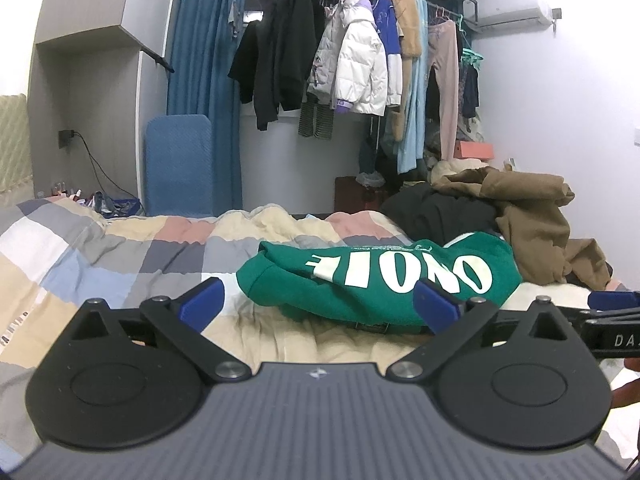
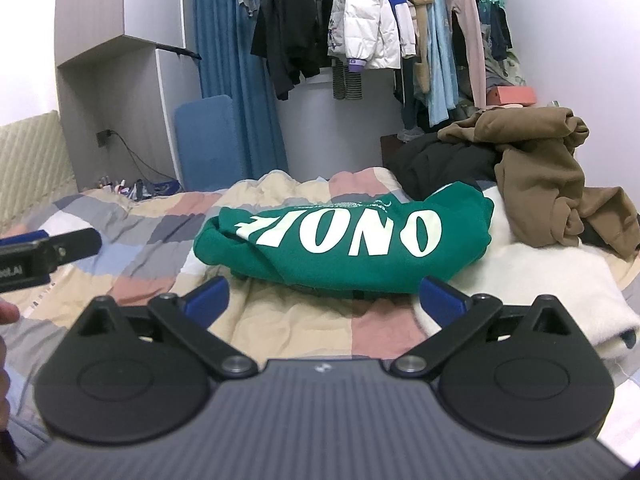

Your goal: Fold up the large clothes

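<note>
The green sweatshirt [image 2: 344,240] lies as a compact bundle on the checked quilt [image 1: 120,256], white lettering uppermost, toward the bed's right side and its far edge; a white fleece garment [image 2: 532,280] touches it on the right, and a brown garment [image 2: 548,168] is heaped over dark clothes beyond. The left gripper [image 1: 320,304] hovers just short of the bundle's near edge with its blue pads spread wide and nothing between them; the right gripper [image 2: 324,296] is the same, fully parted and empty, beside the fleece. The sweatshirt looks folded, or nearly so; the step in hand is probably to tidy it or to take up the next garment. Doing this well means keeping clear of the bundle's near hem so the fold is not dragged open; any pinch should catch only one garment, since the fleece lies against the green cloth.
</note>
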Demonstrator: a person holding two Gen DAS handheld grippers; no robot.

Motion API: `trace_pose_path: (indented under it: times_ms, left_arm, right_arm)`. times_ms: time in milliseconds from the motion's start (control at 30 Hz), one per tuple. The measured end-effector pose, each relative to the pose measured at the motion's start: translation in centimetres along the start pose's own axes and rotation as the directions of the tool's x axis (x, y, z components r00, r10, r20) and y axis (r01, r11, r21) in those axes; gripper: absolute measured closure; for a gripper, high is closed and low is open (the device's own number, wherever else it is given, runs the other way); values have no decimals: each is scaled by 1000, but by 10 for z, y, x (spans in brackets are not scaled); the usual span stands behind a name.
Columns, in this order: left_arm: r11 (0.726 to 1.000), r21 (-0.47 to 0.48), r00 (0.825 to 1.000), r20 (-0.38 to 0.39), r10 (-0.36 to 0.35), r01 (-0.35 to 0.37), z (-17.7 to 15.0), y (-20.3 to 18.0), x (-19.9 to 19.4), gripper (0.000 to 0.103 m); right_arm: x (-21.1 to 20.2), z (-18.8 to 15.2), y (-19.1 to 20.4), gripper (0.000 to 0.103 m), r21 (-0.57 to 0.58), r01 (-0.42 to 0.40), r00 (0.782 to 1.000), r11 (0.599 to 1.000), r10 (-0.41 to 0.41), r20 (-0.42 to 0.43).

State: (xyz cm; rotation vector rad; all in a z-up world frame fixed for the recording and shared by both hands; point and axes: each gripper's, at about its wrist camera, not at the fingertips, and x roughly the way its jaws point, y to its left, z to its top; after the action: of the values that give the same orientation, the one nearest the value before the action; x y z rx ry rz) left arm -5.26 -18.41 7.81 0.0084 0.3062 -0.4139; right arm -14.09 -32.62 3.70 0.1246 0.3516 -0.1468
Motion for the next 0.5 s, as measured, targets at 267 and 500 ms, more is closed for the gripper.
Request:
trace_pose_path:
  times_ms: [267,500]
  left_arm:
    - [1000,-13,1000,-13,-13,13,0,5,0,1]
    - [1000,-21,1000,-13,-3,3,1,9,0,1]
  right_arm:
    - [-1,0,-1,0,0,10,1000,1000,-10,3]
    - [1,3,-1,0,17,1,1000,1000,-1,-6]
